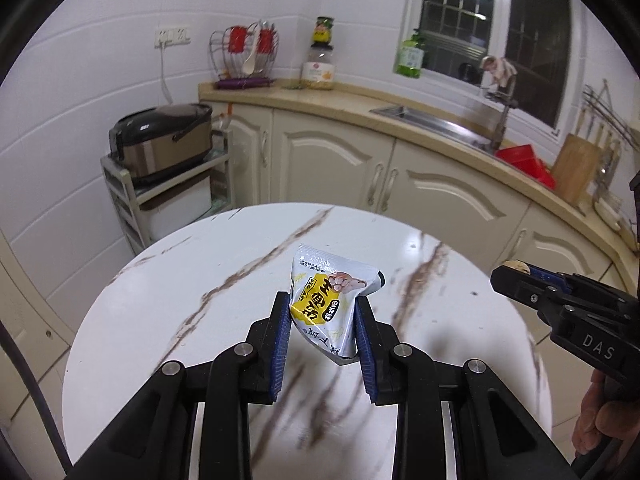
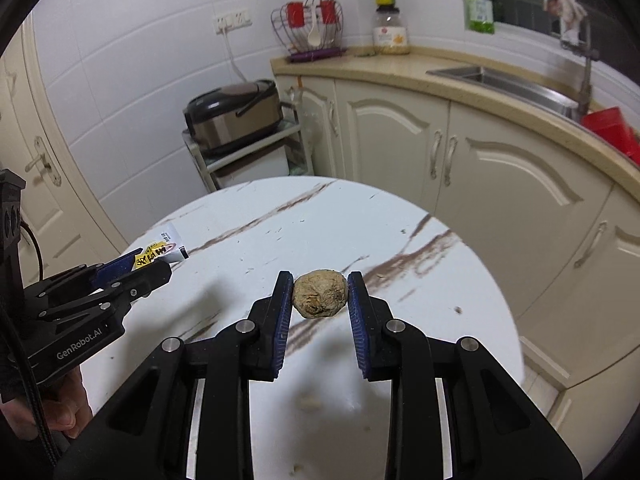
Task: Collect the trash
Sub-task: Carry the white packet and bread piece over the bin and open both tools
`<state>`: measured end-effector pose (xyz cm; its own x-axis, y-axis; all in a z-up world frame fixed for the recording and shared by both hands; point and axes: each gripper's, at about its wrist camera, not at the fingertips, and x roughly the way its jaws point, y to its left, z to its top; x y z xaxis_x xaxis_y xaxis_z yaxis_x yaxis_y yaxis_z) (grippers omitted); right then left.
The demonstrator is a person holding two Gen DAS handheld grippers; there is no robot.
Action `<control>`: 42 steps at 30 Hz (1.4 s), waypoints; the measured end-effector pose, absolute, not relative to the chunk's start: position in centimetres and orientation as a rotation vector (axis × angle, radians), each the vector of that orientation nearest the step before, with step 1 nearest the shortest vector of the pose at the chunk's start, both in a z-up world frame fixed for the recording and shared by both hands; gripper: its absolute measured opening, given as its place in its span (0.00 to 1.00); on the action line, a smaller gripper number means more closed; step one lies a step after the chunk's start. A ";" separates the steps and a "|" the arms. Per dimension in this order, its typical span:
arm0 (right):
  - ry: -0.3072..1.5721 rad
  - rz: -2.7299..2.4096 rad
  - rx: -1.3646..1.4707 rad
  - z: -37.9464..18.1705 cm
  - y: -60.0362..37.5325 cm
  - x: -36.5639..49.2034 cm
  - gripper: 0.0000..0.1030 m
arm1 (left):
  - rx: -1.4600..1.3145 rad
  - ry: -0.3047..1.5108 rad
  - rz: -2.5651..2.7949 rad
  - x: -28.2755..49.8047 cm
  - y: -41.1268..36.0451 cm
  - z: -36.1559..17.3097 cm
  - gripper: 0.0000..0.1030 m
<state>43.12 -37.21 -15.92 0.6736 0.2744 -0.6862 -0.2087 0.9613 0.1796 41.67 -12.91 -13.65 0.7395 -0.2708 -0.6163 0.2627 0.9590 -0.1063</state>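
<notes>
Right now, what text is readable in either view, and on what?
"DAS": on the body of the right tool, left wrist view.
"GenRobot.AI": on the body of the left tool, right wrist view.
Snack packet in the left tool: large Chinese characters on a yellow panel, seen upside down; I can't read them reliably. Small print blurred.
Jar and green bottle labels: too small to read.
Brown ball: no text.

White-tiled kitchen [image 1: 100, 80], cream cabinets [image 1: 328, 160], dark window [image 1: 500, 20]
</notes>
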 end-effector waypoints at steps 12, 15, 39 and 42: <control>0.666 0.187 0.156 -12.0 -45.7 33.2 0.25 | 0.051 0.598 -0.451 29.9 -19.9 -10.5 0.26; 0.651 0.143 0.176 -11.8 -48.7 31.0 0.25 | 0.064 0.595 -0.492 28.3 -22.1 -10.3 0.26; 0.844 -0.171 0.407 -24.5 -69.8 25.1 0.25 | 0.255 0.849 -0.756 35.4 -43.7 -18.1 0.26; 0.900 -0.185 0.436 -27.6 -71.2 25.6 0.25 | 0.277 0.911 -0.766 37.2 -46.2 -20.3 0.26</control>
